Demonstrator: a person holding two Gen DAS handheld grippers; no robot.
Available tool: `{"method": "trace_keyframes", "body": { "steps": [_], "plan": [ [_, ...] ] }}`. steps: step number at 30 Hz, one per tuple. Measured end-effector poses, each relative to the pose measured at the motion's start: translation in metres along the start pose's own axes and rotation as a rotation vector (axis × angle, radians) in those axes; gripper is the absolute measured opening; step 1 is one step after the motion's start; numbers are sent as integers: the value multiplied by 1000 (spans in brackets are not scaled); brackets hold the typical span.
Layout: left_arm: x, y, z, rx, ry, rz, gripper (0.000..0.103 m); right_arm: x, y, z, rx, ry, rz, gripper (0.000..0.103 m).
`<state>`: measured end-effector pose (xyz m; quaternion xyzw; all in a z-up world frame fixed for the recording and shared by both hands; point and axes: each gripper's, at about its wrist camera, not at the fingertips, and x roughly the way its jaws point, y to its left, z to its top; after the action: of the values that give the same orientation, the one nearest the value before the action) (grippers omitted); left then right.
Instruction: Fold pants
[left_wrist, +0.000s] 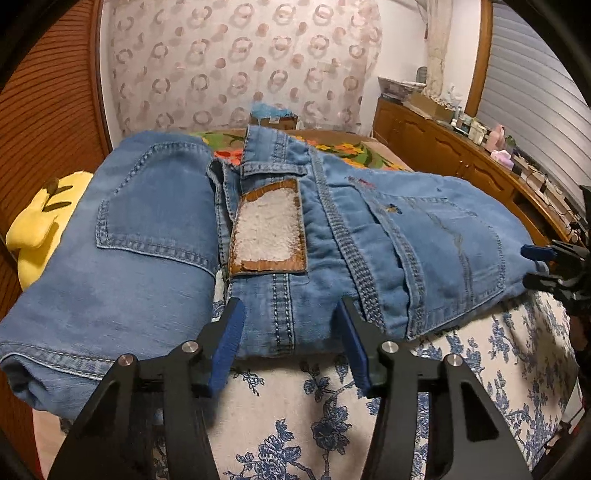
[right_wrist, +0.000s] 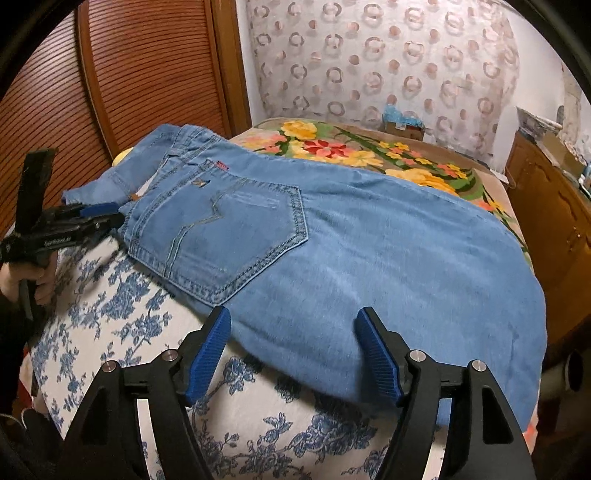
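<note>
Light blue jeans (left_wrist: 369, 236) lie flat on the bed, back side up, with a worn brown waistband patch (left_wrist: 267, 230) and a back pocket (right_wrist: 229, 236). My left gripper (left_wrist: 290, 317) is open, its blue pads either side of the waistband edge near the patch. It also shows in the right wrist view (right_wrist: 99, 216) at the jeans' waist. My right gripper (right_wrist: 293, 332) is open at the near edge of the jeans' leg (right_wrist: 388, 266), below the pocket. It also shows at the right edge of the left wrist view (left_wrist: 535, 262).
A second folded pair of jeans (left_wrist: 122, 251) lies left of the waist. A yellow plush toy (left_wrist: 40, 221) sits beyond it. The bed has a blue floral cover (right_wrist: 122, 306) and a flowered blanket (right_wrist: 351, 147). A wooden cabinet (left_wrist: 461, 155) stands at the right.
</note>
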<state>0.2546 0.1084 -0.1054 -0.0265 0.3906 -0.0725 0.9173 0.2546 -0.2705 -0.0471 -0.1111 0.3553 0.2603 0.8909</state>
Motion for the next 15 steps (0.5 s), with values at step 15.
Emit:
{"method": "trace_keyframes", "body": {
  "steps": [15],
  "plan": [
    [17,-2,2,8,40,17,54,35,21,-8,-125,60,-89,74]
  ]
}}
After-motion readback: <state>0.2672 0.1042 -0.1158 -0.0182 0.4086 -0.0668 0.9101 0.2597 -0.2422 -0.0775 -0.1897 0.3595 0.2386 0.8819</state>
